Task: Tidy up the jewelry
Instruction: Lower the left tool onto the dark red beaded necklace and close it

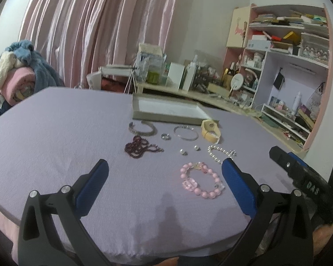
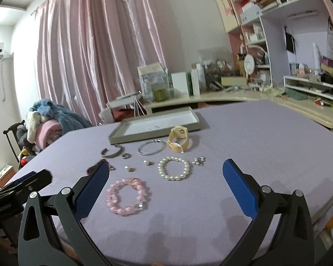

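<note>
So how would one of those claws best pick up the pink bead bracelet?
Probably from straight above. The pink bead bracelet lies flat as an open loop on the purple cloth, so one finger could go inside the ring and one outside, pinching the near arc of beads, away from the clear charm. The right gripper is open nearby.

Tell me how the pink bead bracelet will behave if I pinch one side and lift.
The pink bead bracelet looks strung from separate round beads, so it will probably sag into a hanging loop. The glossy beads may slip or roll between the pads.
</note>
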The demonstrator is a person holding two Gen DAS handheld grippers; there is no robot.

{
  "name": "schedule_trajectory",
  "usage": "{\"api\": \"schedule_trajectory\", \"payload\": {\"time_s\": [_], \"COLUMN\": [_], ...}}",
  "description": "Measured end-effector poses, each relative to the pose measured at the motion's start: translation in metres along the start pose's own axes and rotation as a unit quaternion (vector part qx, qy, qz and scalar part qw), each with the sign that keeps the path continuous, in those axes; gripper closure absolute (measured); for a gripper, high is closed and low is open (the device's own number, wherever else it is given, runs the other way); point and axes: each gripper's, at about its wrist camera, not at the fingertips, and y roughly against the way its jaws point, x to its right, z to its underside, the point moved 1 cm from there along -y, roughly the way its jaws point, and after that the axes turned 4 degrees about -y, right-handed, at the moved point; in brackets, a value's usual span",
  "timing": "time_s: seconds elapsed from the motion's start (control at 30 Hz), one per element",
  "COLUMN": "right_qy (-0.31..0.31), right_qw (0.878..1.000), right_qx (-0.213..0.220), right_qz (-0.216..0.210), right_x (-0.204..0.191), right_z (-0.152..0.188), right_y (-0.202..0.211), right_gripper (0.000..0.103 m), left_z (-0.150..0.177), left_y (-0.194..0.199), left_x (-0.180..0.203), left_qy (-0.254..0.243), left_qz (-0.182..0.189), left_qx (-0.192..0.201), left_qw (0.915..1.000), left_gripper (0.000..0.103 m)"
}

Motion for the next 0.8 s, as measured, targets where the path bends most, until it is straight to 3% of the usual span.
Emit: {"api": "schedule_trajectory", "payload": {"time_s": [0.13,0.23,0.3,0.4,0.53,0.8], "right_qy": [-0.003,0.003,0.005,-0.014,-0.031,-0.001], "right_qw": [0.999,0.997,0.992,0.984,0.975,0.971], "right_qx": [-0.039,-0.072,-0.108,-0.164,-0.206,-0.225], "right_qz": [0.017,0.041,0.057,0.065,0.071,0.078], "right_x": [0.012,0.021,0.029,0.042,0.056,0.046], "right_z": [-0.013,-0.019,-0.022,-0.022,-0.020,-0.020], "right_y": [-0.024,-0.047,-0.068,-0.097,-0.120,-0.134], "right_gripper": [0.005,0.021,0.038,0.049,0.059,0.067], "left_z": [-0.002,-0.006,-0.009,-0.015,-0.023,-0.034], "left_y": [-0.015,-0.028,-0.038,-0.049,-0.061,-0.079], "left_x": [-0.013,-0.019,-0.023,-0.029,-0.036,-0.044], "left_qy": [0.012,0.009,0.010,0.012,0.008,0.005], "left_qz": [0.005,-0.009,-0.017,-0.023,-0.032,-0.039], "left_qx": [-0.024,-0.040,-0.054,-0.066,-0.073,-0.082], "left_qw": [0.9996,0.9991,0.9984,0.9975,0.9968,0.9958], "left_gripper": [0.002,0.002,0.002,0.002,0.002,0.002]}}
